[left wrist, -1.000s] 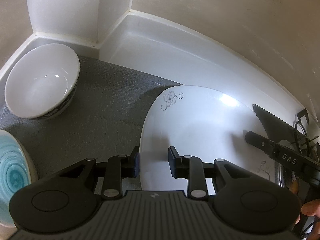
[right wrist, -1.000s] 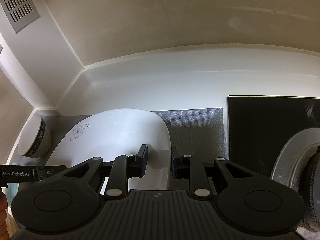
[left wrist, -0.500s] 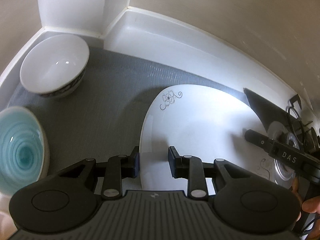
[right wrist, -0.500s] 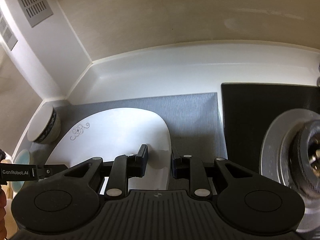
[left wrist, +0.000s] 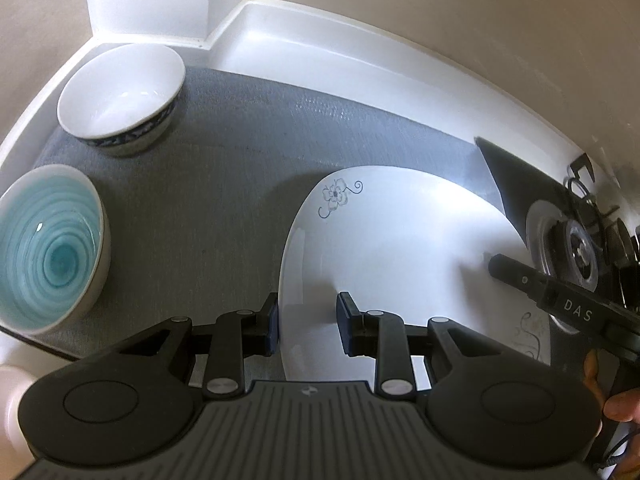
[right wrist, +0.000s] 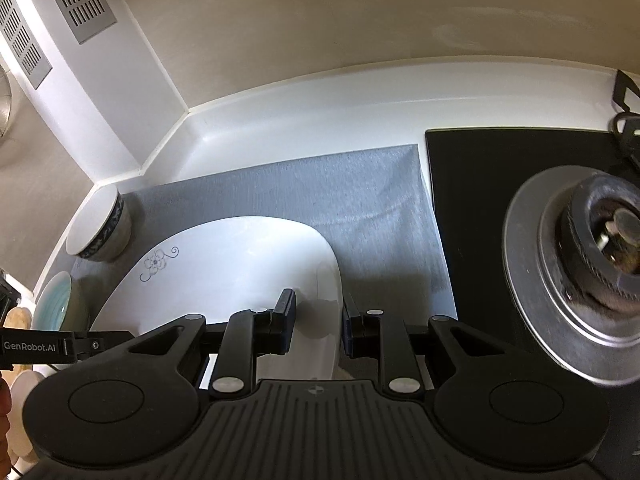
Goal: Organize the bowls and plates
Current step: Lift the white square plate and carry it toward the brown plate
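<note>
A large white plate with blue flower prints [left wrist: 392, 248] is held above the grey mat [left wrist: 224, 184]. My left gripper [left wrist: 307, 326] is shut on its left rim, one finger on each side of the edge. My right gripper [right wrist: 318, 326] is shut on its right rim [right wrist: 332, 280] in the same way. A white bowl with a blue pattern [left wrist: 120, 92] stands at the mat's far left corner. A turquoise bowl [left wrist: 48, 244] stands nearer on the left. Both also show in the right wrist view: the white bowl [right wrist: 102, 232] and the turquoise bowl [right wrist: 56, 304].
A black hob [right wrist: 500, 200] with a steel gas burner [right wrist: 580, 272] lies right of the mat. White upstand and beige walls [right wrist: 320, 20] close the back and left. Pale plates [right wrist: 20, 396] show at the lower left edge.
Both grippers have pulled back and up with the plate between them. More of the mat, the turquoise bowl and the burner have come into view.
</note>
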Demonstrator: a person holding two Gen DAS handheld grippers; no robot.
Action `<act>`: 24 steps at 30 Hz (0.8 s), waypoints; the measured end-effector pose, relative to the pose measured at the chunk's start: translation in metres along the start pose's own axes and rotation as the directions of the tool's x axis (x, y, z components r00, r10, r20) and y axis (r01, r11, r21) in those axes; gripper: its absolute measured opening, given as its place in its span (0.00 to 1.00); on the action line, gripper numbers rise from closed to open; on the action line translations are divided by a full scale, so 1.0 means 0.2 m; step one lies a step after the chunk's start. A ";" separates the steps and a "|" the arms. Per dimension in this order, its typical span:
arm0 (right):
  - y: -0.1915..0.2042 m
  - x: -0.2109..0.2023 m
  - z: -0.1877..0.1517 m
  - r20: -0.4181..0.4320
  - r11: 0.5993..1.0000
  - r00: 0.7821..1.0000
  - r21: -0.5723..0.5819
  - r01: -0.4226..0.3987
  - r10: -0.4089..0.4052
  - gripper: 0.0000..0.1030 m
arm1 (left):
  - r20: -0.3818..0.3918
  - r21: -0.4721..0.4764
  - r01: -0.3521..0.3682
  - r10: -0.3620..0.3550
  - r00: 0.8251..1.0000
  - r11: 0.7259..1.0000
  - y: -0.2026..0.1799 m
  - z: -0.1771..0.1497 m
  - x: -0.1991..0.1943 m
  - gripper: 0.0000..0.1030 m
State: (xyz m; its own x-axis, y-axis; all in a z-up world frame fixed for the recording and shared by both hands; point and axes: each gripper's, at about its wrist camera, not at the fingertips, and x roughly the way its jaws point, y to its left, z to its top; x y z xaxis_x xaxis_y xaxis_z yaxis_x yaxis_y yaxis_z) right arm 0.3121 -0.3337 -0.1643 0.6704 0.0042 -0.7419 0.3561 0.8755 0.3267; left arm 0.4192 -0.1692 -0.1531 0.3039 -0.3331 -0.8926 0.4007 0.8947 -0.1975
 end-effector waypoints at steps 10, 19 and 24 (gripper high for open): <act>-0.01 -0.06 -0.09 0.002 1.000 1.000 0.012 -0.004 0.004 0.24 | 0.002 0.018 -0.009 0.009 1.000 1.000 -0.06 -0.01 -0.01 0.32; -0.03 -0.15 -0.19 0.005 1.000 1.000 0.013 0.000 0.000 0.24 | -0.005 0.035 0.002 -0.001 1.000 0.999 -0.06 -0.03 0.01 0.32; -0.03 -0.18 -0.26 -0.011 1.000 1.000 0.018 0.008 -0.008 0.24 | -0.019 0.046 0.006 -0.005 1.000 0.999 -0.06 -0.04 0.05 0.32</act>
State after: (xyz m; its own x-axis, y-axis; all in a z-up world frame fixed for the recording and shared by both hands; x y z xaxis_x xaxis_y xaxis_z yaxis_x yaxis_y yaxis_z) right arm 0.2510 -0.3140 -0.1705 0.6601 0.0025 -0.7512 0.3735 0.8665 0.3311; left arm 0.4101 -0.1807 -0.1641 0.2852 -0.3317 -0.8992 0.4417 0.8781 -0.1839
